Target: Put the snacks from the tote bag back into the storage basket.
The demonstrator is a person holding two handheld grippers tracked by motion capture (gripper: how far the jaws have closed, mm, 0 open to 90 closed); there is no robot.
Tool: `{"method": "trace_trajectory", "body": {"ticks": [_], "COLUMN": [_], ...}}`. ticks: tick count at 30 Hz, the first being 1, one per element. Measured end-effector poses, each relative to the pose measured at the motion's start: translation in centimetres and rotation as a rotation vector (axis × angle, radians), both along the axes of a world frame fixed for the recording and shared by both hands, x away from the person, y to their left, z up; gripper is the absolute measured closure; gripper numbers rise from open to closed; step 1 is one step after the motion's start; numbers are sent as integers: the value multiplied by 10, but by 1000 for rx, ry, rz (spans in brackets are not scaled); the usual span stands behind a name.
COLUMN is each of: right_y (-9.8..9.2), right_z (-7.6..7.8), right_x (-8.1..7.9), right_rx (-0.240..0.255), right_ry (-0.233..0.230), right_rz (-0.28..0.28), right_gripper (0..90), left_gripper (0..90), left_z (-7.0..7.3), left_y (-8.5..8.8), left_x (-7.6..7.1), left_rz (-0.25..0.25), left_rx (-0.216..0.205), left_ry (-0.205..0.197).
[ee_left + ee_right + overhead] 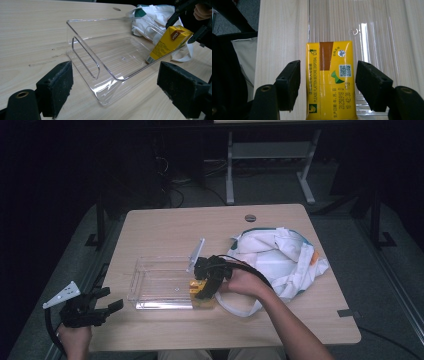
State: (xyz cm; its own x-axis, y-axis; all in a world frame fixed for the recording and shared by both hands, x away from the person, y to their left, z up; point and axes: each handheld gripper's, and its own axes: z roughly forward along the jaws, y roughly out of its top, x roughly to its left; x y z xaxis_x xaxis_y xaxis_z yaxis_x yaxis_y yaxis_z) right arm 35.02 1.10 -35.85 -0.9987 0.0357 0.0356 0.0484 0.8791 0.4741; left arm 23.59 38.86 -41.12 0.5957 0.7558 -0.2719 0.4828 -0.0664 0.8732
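Dim room, dark floor all around, with a pale wood table (165, 227) lit up in the middle; so here's the layout, starting from the grippers. Right gripper (206, 282) sits near the table's centre, held in the person's right hand (245, 281); its jaws stand apart with a yellow drink carton (331, 80) between them, a sliver of gap on each side in the right gripper view, so I can't call it a firm clamp. Seen from the left gripper view, the carton (168, 43) is tilted, its bottom corner down at the right-hand end of a clear plastic bin (107, 57). That bin (160, 282) lies just at 9 o'clock from the right gripper, nothing else in it. At 3 o'clock from that gripper there's a crumpled white cloth bag (280, 257) with teal trim, touching the person's hand. Left gripper (102, 307) is way off at 8 o'clock by the table's left front edge, jaws wide apart and holding nothing, pointing toward the bin.
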Motion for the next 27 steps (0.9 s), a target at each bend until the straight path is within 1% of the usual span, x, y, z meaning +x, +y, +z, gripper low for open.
{"method": "trace_trajectory", "body": {"ticks": [3,6,11,21,27], "right_y": [-1,-2,-4,-12,-17], "right_z": [0,1,3,10,14], "right_x": [1,1,1,1,2], "right_rx": [8,13,23,49,52], "right_ry": [9,-2,-4,4,-8], "right_rz": [-1,-3,-7,-25,-33], "right_gripper": [329,322,324,316,315], "left_gripper": [130,130,130,130,130], "left_z": [0,0,0,0,0], "left_y": [0,-1,-1,-1,-1], "left_x": [0,0,0,0,0], "left_rz": [0,-1,-2,-2,-1], "left_rx": [-3,-4,-4,-4,-3], "left_ry": [-1,-1,-1,-1,-1]}}
